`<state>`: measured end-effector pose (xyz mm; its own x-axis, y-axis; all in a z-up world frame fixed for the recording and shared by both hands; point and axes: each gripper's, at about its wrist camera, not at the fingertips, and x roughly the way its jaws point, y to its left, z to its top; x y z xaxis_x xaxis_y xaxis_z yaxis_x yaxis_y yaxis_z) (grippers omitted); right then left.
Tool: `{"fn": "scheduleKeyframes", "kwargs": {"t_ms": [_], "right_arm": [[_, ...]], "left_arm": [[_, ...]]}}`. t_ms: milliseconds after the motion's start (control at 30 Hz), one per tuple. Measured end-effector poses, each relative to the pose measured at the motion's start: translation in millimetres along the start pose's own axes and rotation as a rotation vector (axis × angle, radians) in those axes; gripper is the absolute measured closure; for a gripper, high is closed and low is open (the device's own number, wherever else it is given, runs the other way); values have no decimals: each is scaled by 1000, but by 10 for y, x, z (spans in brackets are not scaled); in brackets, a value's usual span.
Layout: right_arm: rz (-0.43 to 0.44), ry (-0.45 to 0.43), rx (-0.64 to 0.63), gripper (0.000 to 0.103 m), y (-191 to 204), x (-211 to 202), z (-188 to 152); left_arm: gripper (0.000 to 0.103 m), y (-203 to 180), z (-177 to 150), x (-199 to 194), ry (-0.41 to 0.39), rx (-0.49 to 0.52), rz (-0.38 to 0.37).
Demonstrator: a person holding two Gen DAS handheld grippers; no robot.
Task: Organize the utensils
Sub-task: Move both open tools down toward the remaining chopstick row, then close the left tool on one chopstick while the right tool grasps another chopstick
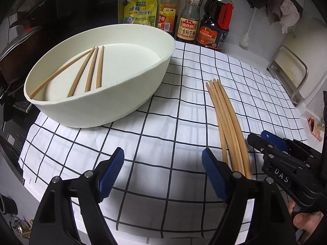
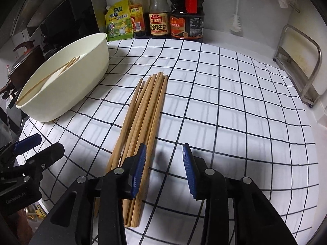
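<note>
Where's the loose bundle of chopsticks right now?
The chopstick bundle lies on the checked cloth, right of the white basin; its near end passes under the right gripper's left finger.

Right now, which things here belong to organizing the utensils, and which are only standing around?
Belong to the job:
- chopsticks on the cloth
- chopsticks in the basin
- white basin
- left gripper, open
- right gripper, open

Just lying about:
- sauce bottles
- yellow seasoning pouch
- checked cloth
- metal rack
- pot with lid
</note>
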<state>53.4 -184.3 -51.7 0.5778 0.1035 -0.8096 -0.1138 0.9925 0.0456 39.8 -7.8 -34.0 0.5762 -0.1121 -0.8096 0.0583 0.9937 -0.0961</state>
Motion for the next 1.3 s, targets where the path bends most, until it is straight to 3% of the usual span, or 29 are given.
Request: {"fn": "scheduleKeyframes", "kwargs": {"t_ms": [433, 1300], "right_arm": [[-18, 17, -48, 67, 44, 88, 2], [-40, 6, 97, 66, -520, -12, -91]], "left_arm": [[26, -98, -4, 128, 17, 5, 2], [24, -491, 44, 419, 64, 53, 1]]}}
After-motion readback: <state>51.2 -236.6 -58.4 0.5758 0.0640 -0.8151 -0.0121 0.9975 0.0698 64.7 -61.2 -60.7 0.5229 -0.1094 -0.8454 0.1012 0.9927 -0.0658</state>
